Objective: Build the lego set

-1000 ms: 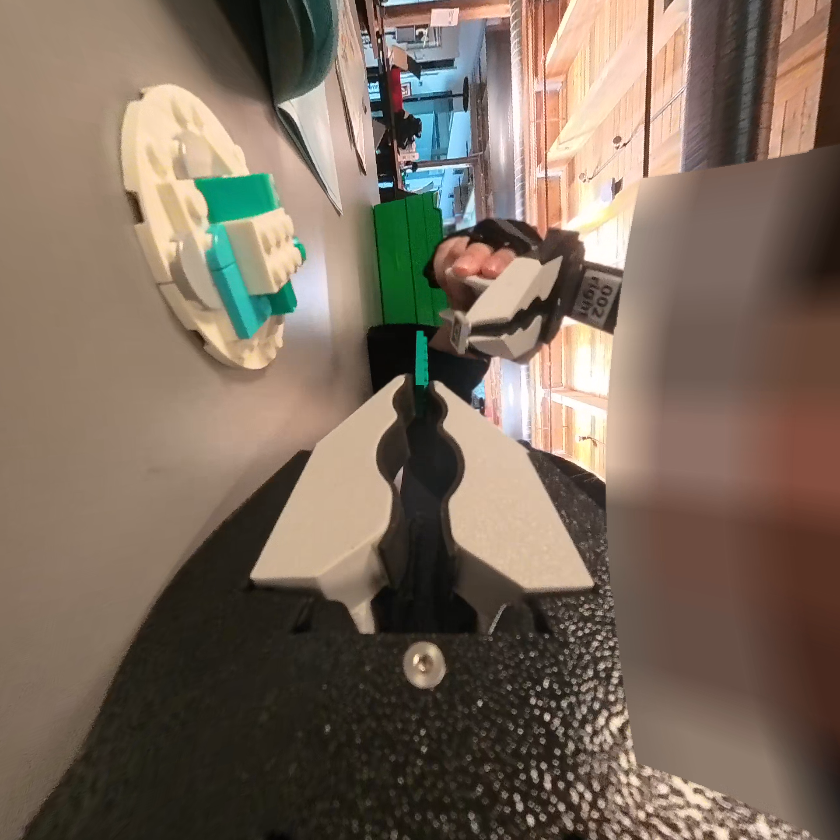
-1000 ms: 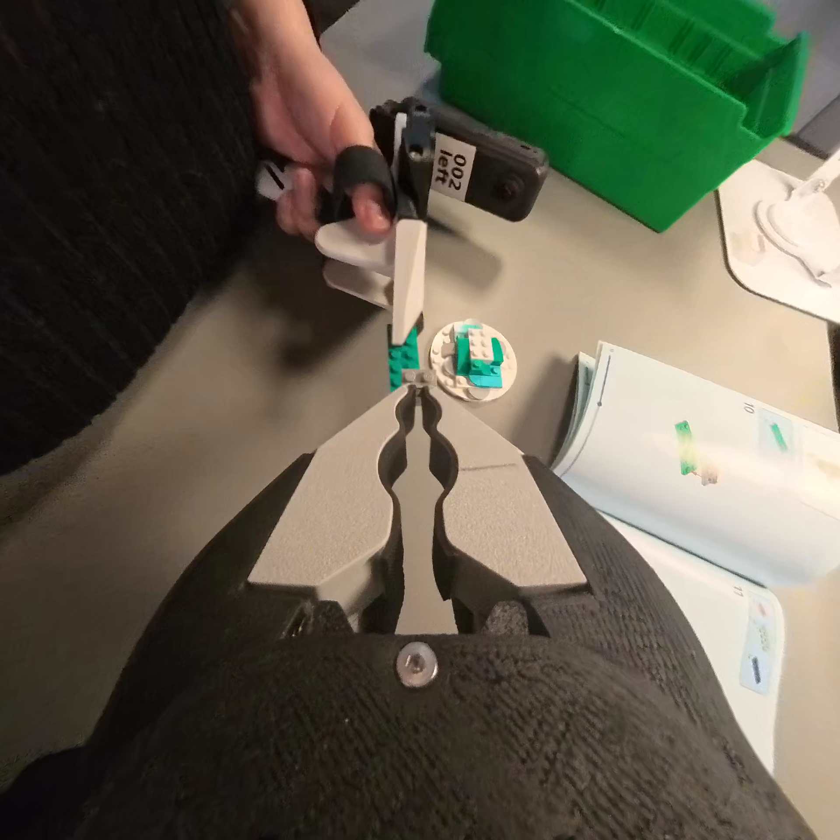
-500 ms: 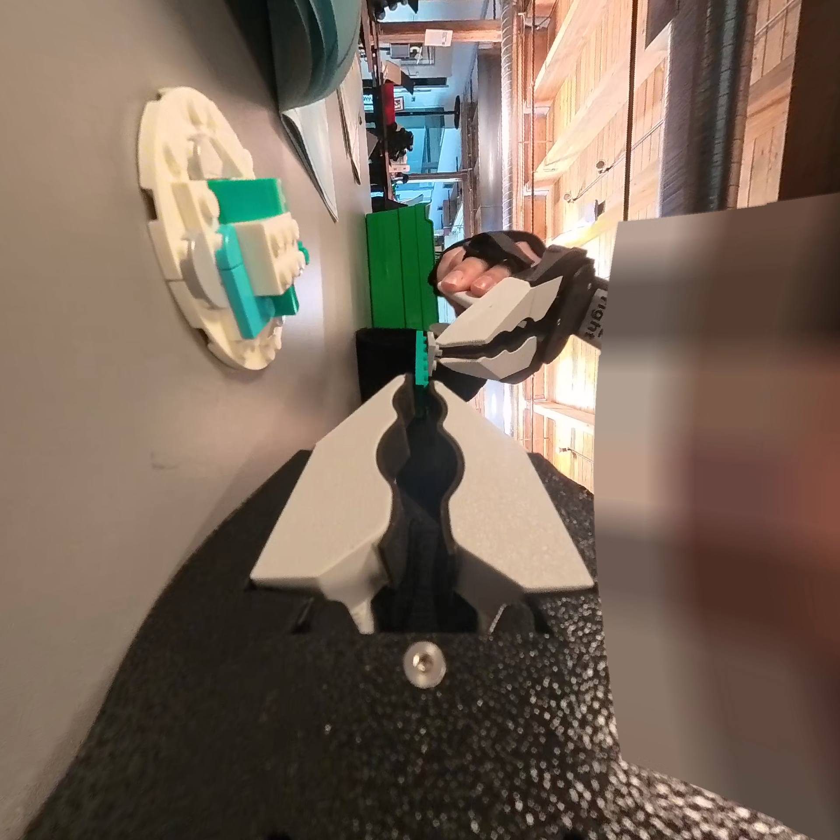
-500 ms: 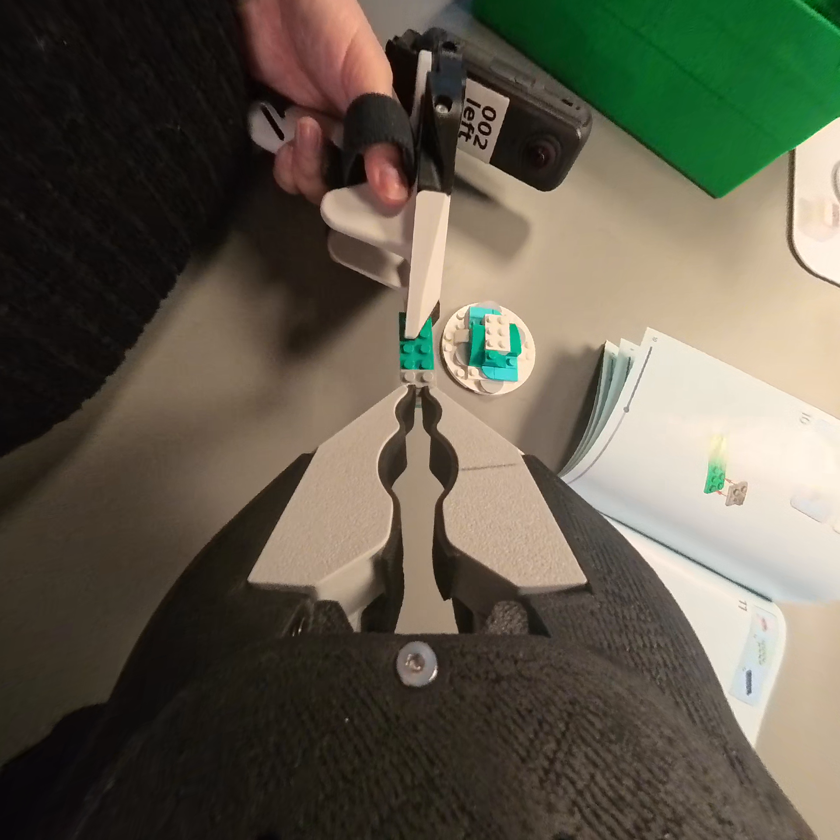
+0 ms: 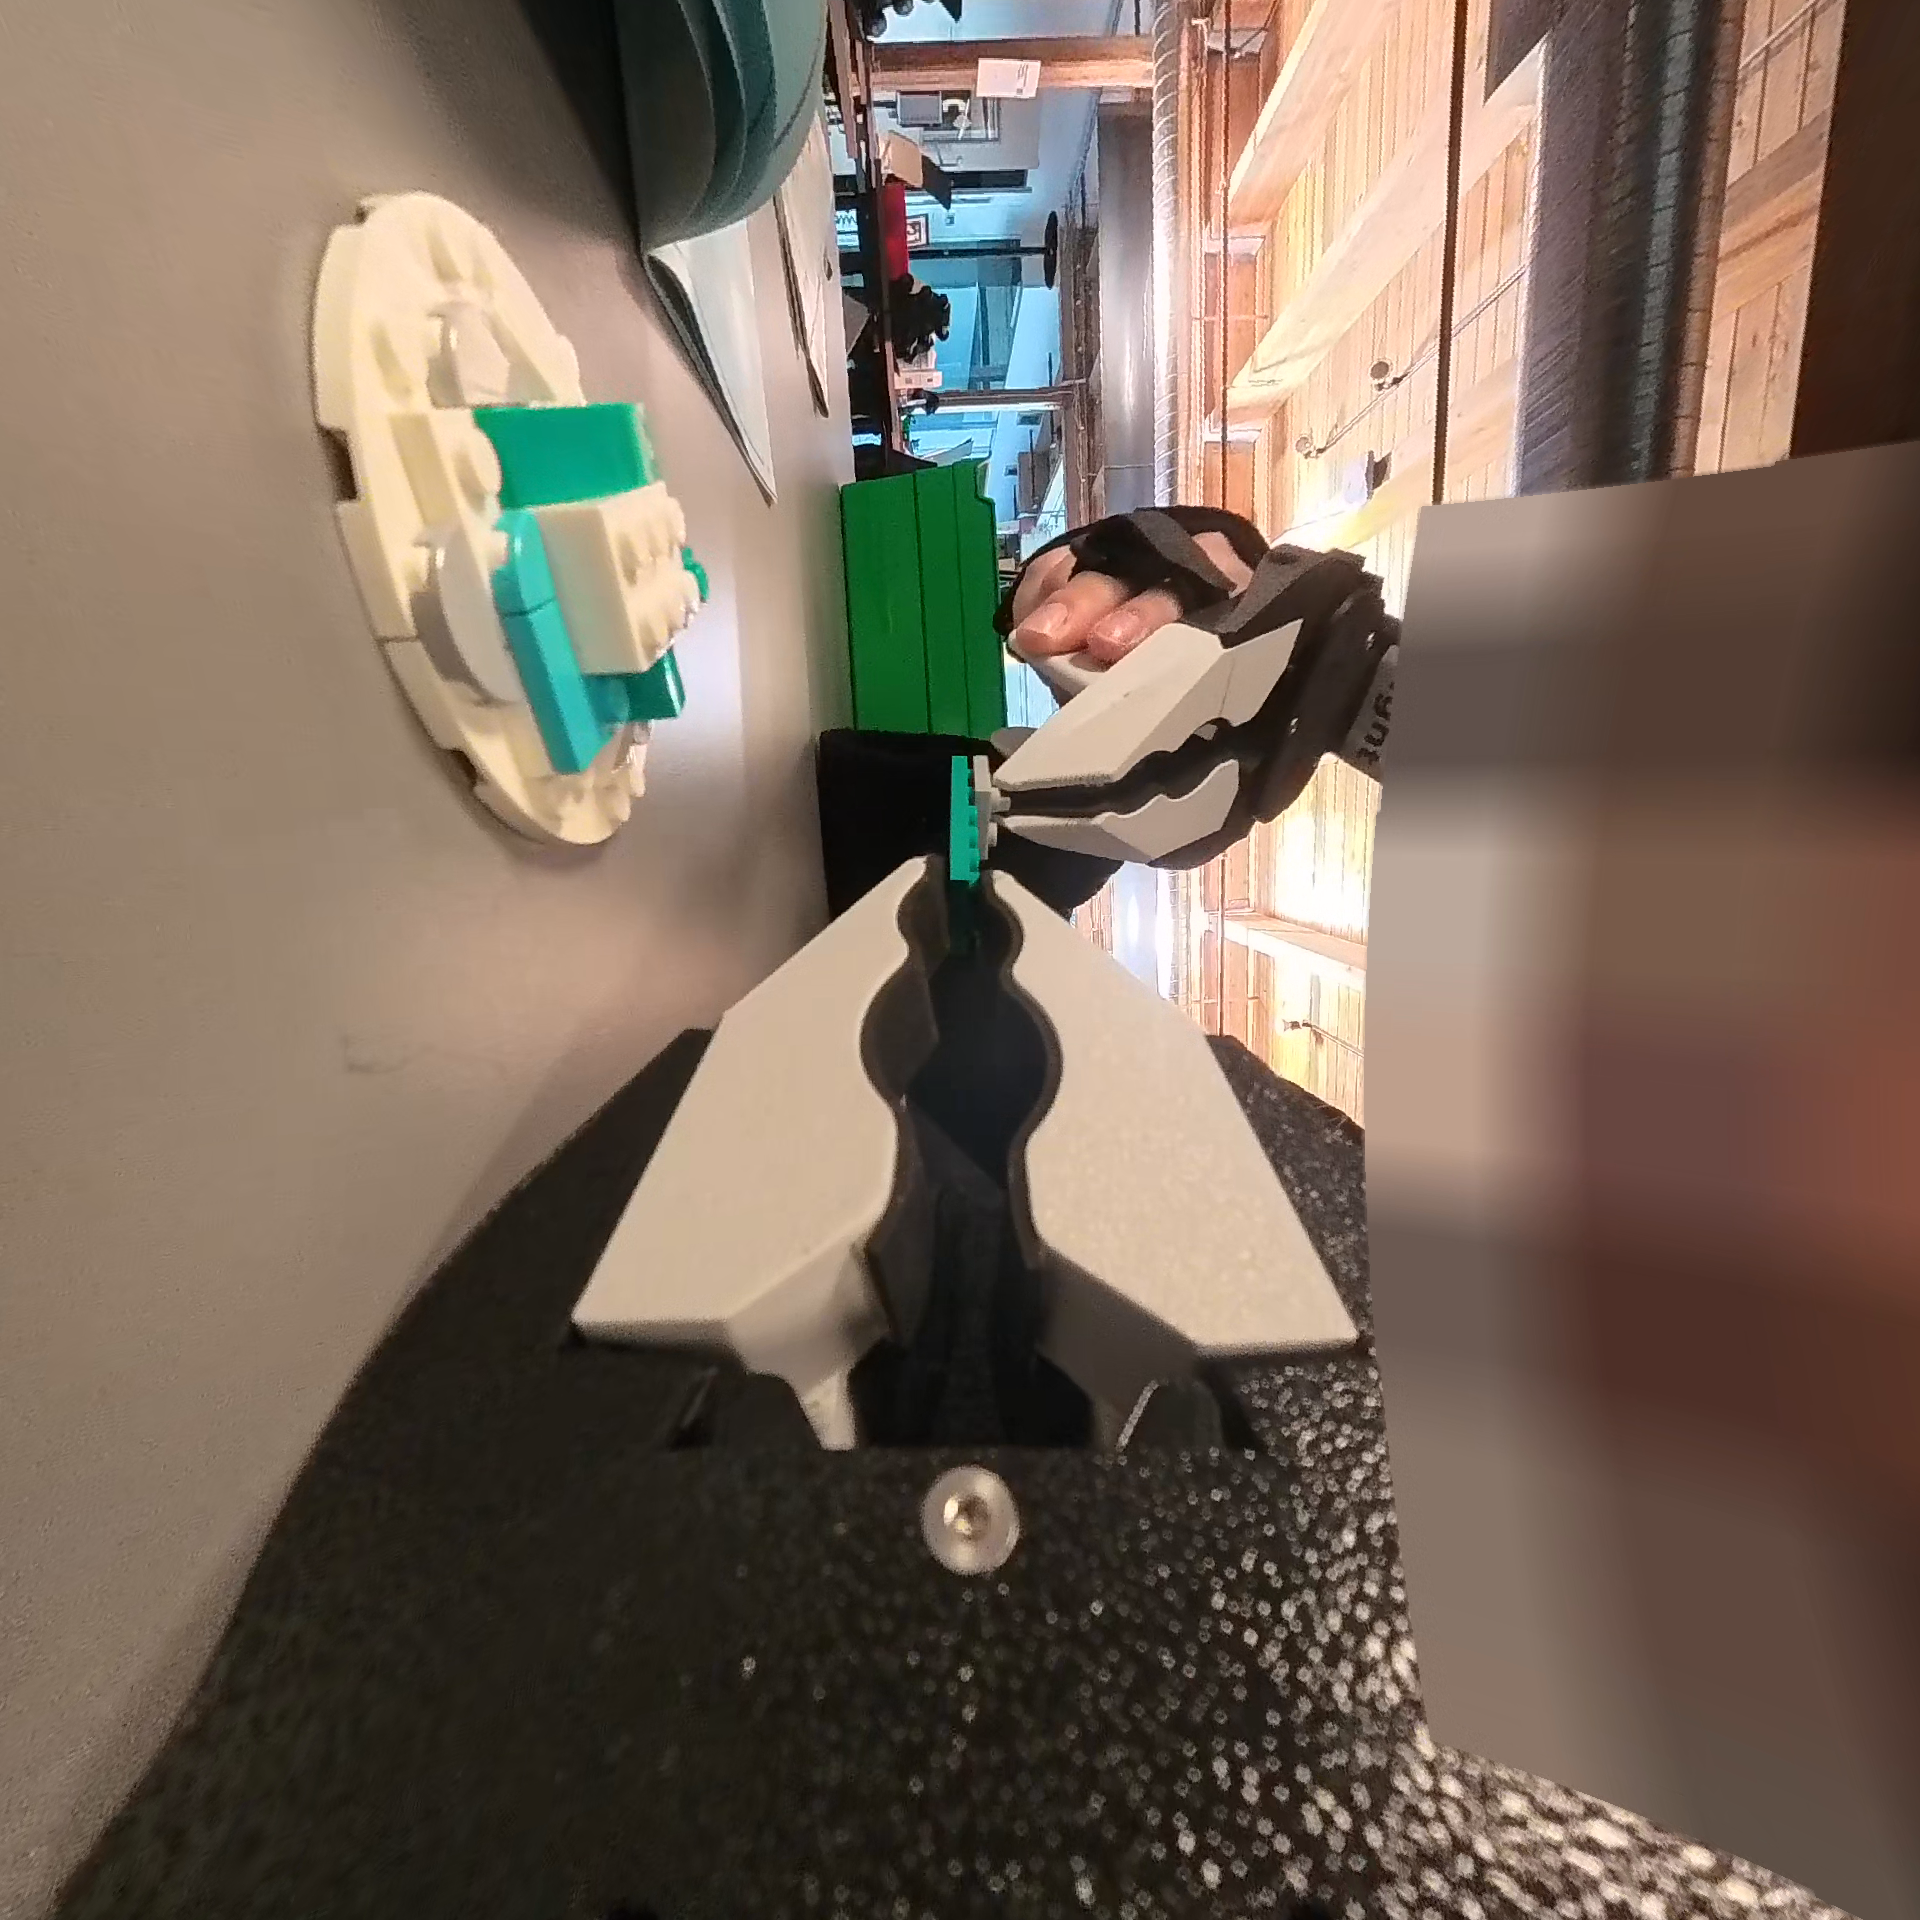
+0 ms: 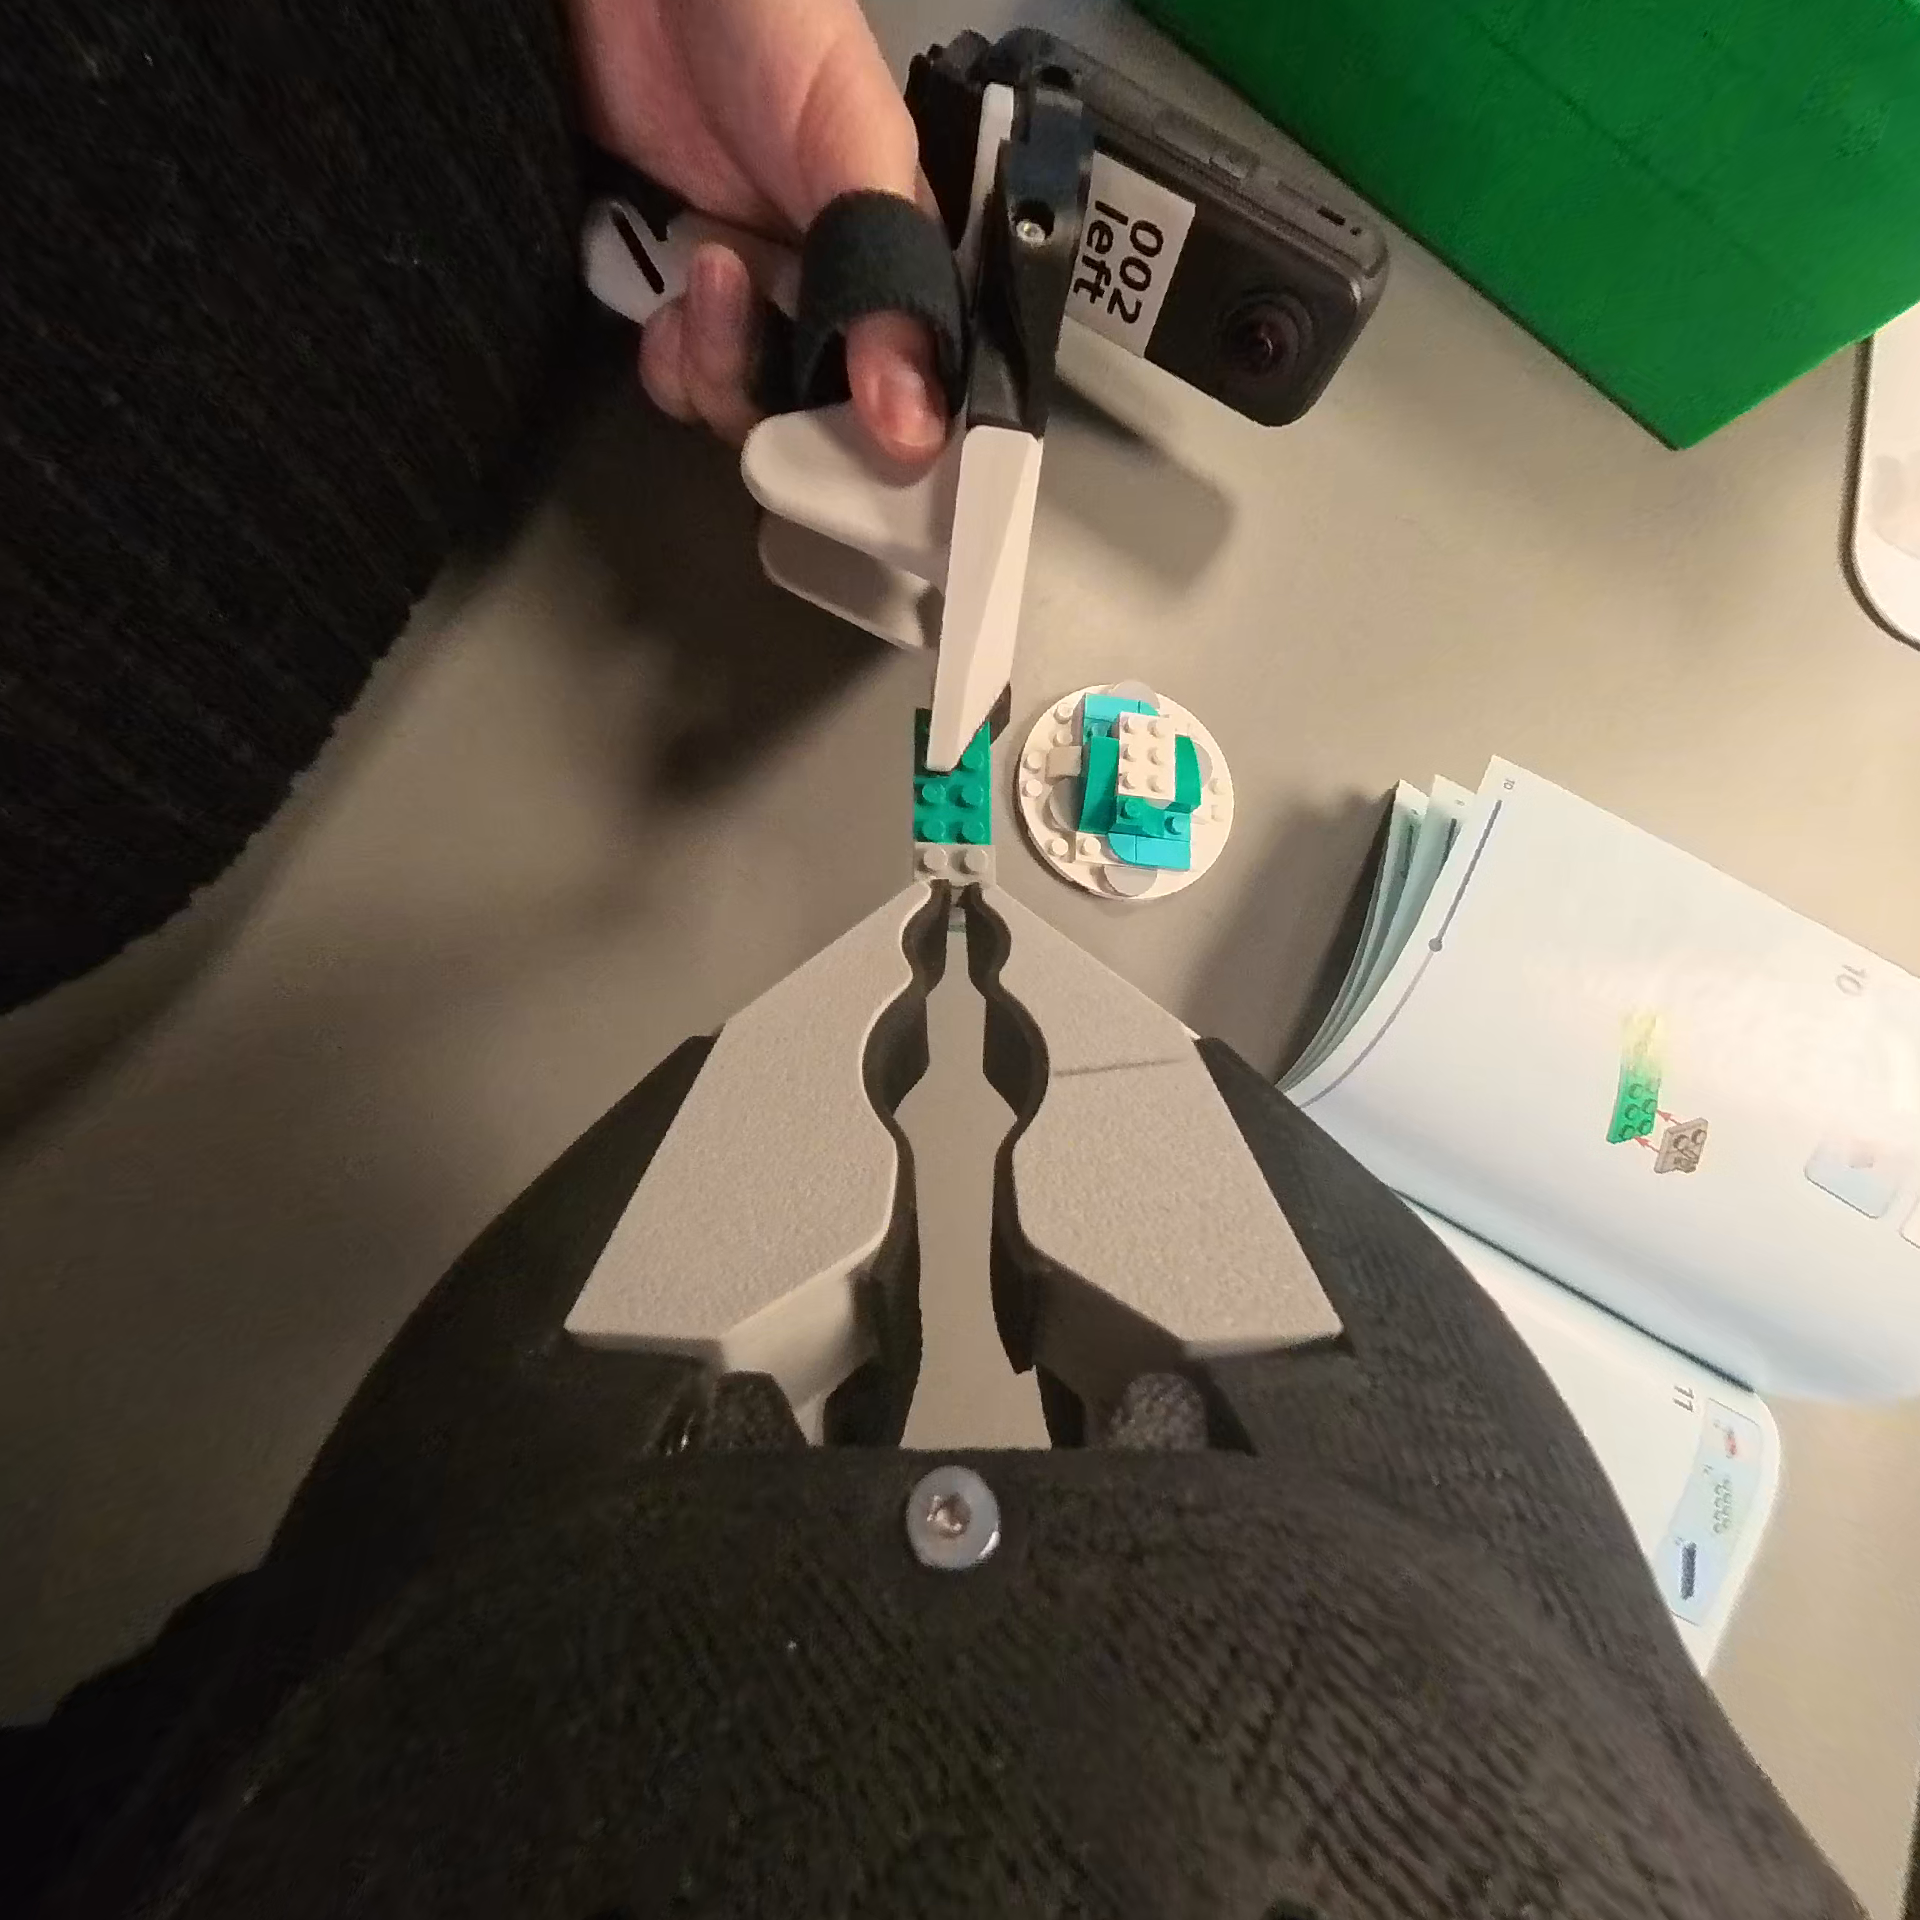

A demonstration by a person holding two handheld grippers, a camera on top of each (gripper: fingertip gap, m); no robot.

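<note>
My left gripper (image 5: pixel 961 883) is shut on a green plate (image 5: pixel 966 821), held on edge above the grey table. In the right wrist view the left gripper (image 6: pixel 951 764) comes from above onto the same green plate (image 6: pixel 951 805). My right gripper (image 6: pixel 958 894) is shut on a small grey piece (image 6: pixel 954 862) that touches the green plate's near end. In the left wrist view the right gripper (image 5: pixel 997 800) meets the plate from the right. A round white base with teal, green and white bricks (image 6: pixel 1127 795) lies on the table beside them; it also shows in the left wrist view (image 5: pixel 509 592).
An open instruction booklet (image 6: pixel 1621 1101) lies right of the round base. A green bin (image 6: pixel 1558 177) stands at the back; it also shows in the left wrist view (image 5: pixel 914 603). A white tray's edge (image 6: pixel 1886 499) is at the far right. A person's dark sleeve (image 6: pixel 239 416) fills the left. The grippers are tip to tip, or close to it.
The right gripper has moved in with the grey piece until it touches the green plate's end. The left gripper has kept its hold on the plate; both views have drawn nearer.
</note>
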